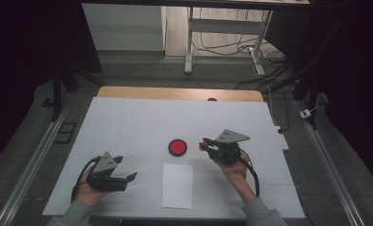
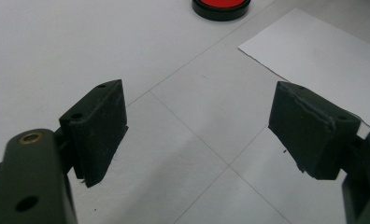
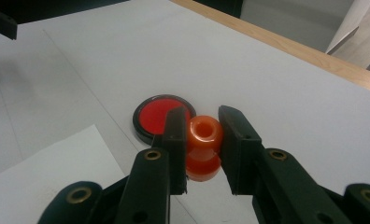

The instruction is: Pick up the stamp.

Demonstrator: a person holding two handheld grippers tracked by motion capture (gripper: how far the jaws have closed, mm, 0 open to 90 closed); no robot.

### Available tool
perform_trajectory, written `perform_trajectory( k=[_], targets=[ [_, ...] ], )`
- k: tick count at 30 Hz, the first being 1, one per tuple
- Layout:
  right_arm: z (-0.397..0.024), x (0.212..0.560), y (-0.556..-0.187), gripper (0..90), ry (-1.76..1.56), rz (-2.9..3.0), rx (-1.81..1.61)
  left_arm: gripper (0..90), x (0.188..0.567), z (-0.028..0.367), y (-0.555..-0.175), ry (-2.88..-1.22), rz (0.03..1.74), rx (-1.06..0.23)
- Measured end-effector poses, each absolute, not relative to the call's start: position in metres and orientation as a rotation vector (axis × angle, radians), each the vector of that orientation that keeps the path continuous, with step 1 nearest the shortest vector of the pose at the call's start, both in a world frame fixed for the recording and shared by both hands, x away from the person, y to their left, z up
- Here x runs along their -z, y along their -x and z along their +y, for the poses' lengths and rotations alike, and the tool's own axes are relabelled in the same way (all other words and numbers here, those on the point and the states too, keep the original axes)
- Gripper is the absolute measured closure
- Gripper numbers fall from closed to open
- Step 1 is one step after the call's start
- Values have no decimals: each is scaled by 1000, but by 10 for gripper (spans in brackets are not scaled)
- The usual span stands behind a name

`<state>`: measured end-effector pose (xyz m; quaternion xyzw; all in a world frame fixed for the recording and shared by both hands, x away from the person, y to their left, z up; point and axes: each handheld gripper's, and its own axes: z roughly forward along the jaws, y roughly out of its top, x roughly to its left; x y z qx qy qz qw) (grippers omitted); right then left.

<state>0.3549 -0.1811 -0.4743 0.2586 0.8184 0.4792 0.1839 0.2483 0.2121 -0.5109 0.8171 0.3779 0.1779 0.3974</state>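
Orange stamp [image 3: 203, 140] sits clamped in the right gripper [image 3: 202, 137]; lower it squarely onto the red ink pad [image 3: 157, 115] mid-worktop. Left gripper [image 2: 199, 126] rests apart, empty.

Black grippers [image 1: 128, 179], grey tri plates, black cables, grey sleeves [image 1: 262, 214]

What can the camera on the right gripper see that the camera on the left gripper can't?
The right gripper view alone has the right gripper shut on an orange spool, plus the table's wooden edge. The left gripper view alone has the left gripper, jaws wide apart with nothing between them. Both share the red disc with a black rim, the white sheet of paper and the white table cover.
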Motion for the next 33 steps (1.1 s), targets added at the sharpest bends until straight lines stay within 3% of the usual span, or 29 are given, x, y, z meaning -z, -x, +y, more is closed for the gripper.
perform_trajectory(
  k=[33],
  targets=[
    [-163, 476, -341, 720, -629, 2372, -1361, 194, 511, 211, -248, -2070, 955, -451]
  ],
)
